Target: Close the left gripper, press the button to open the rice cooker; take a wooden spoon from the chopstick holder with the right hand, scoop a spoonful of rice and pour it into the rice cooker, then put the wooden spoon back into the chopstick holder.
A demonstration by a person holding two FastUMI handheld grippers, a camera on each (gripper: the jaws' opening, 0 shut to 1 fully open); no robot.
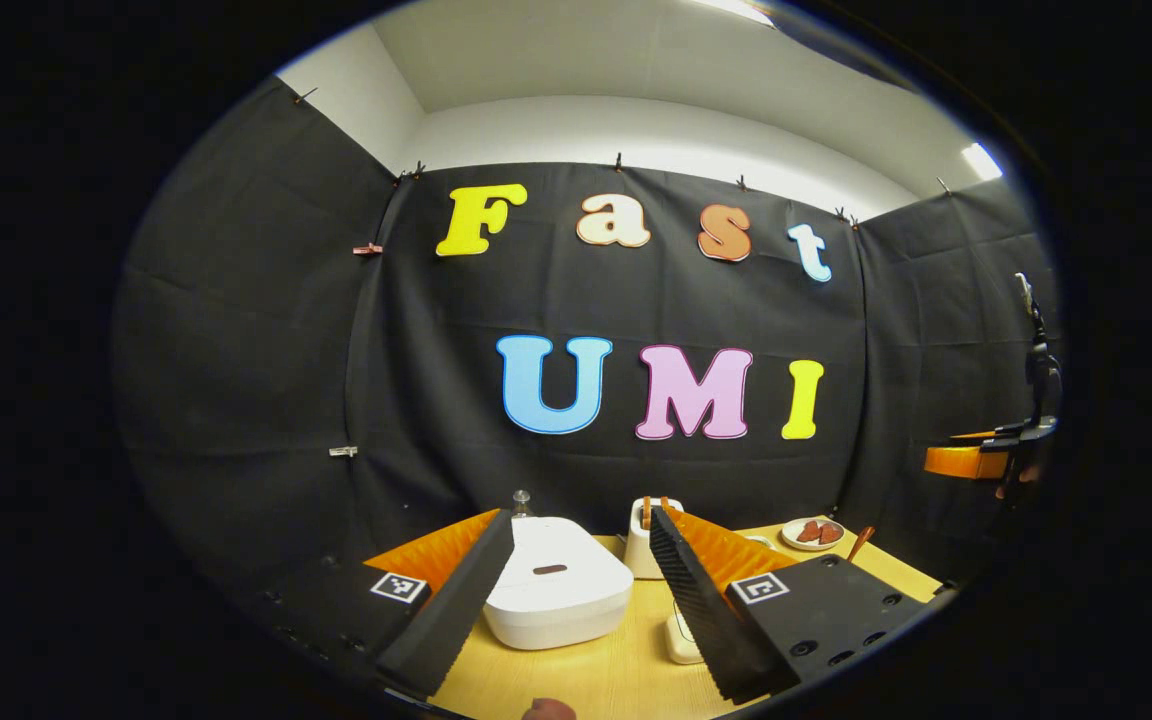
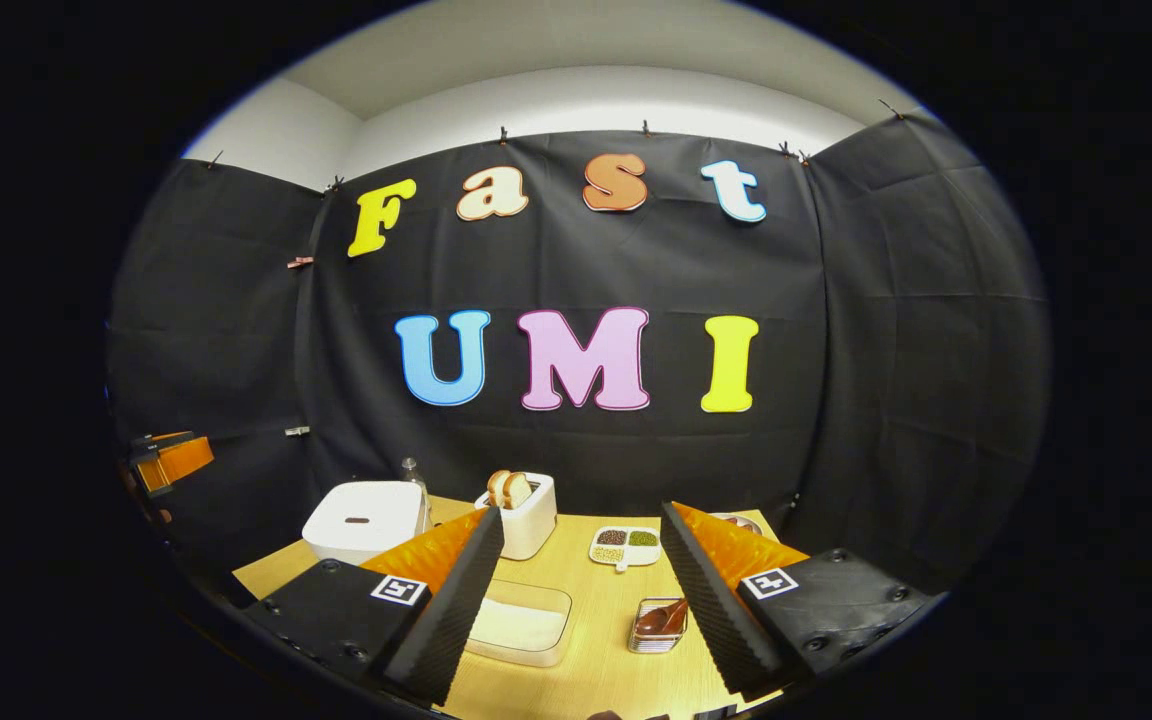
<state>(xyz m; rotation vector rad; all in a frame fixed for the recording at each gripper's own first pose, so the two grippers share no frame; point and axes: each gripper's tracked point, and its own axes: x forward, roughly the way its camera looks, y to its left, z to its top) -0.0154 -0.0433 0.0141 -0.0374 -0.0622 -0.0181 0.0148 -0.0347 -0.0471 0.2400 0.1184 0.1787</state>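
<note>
On the table (image 2: 596,610), the rice cooker (image 2: 364,520) sits far left, with the toaster (image 2: 526,515) to its right. A divided dish (image 2: 626,545) lies right of the toaster. Nearer, the rice tray (image 2: 521,625) sits left of the chopstick holder (image 2: 658,625), a wooden spoon (image 2: 661,615) in it.

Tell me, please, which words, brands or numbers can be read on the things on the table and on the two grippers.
None can be read.
Rice cooker: a small dark mark on the lid, too small to read.
Toaster: no text visible.
Markers on the left gripper and on the right gripper: black-and-white square patterns, no words.
</note>
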